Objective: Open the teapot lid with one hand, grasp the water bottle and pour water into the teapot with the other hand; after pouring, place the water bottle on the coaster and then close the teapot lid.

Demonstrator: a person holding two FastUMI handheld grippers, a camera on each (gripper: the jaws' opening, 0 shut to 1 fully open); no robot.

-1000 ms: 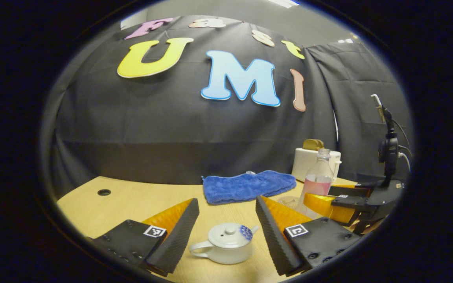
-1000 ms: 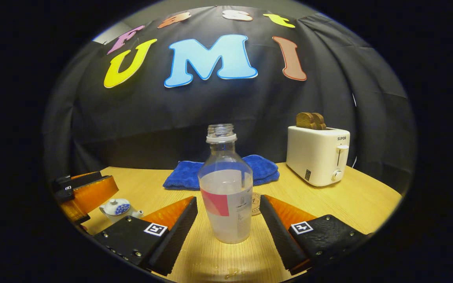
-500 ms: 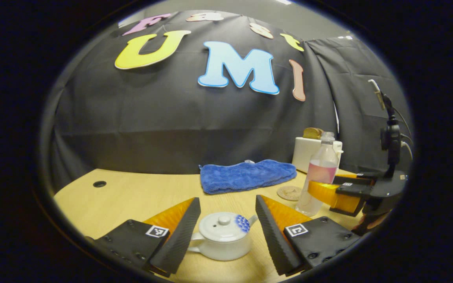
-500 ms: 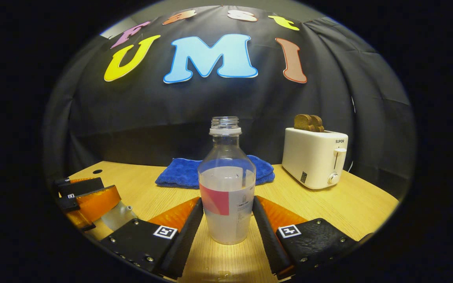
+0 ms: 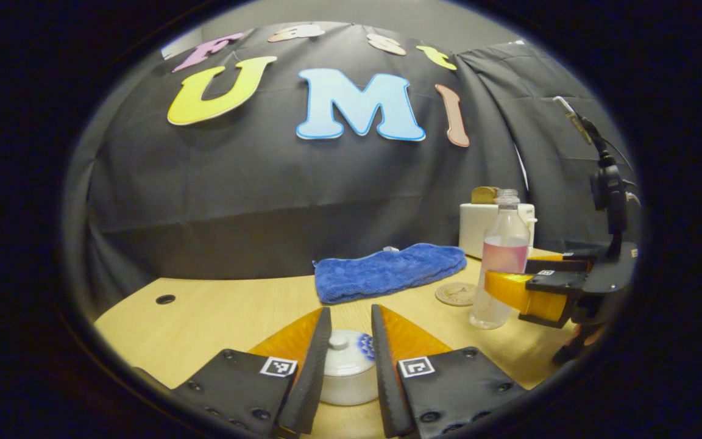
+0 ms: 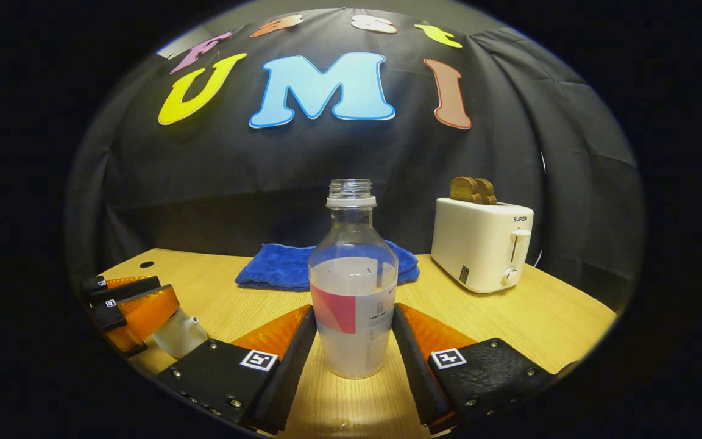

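Note:
A small white teapot [image 5: 348,381] with a blue pattern stands on the wooden table [image 5: 223,317], and its lid [image 5: 343,360] is on. My left gripper [image 5: 351,312] straddles the lid. Its fingers stand narrowly apart, with the lid knob [image 5: 339,340] between them and a gap beside it. The capless water bottle [image 6: 351,286], part full and with a red label, stands upright on the table. My right gripper [image 6: 354,312] is shut on its lower body. The round coaster [image 5: 456,294] lies just left of the bottle [image 5: 503,256] in the left gripper view.
A folded blue cloth [image 5: 387,277] lies at the back of the table. A white toaster [image 6: 482,244] holding toast stands at the back right. A small hole [image 5: 165,299] is in the tabletop at the far left.
My left gripper has dropped over the teapot and narrowed around the lid knob. My right gripper moved in and closed on the bottle a second ago, then held still.

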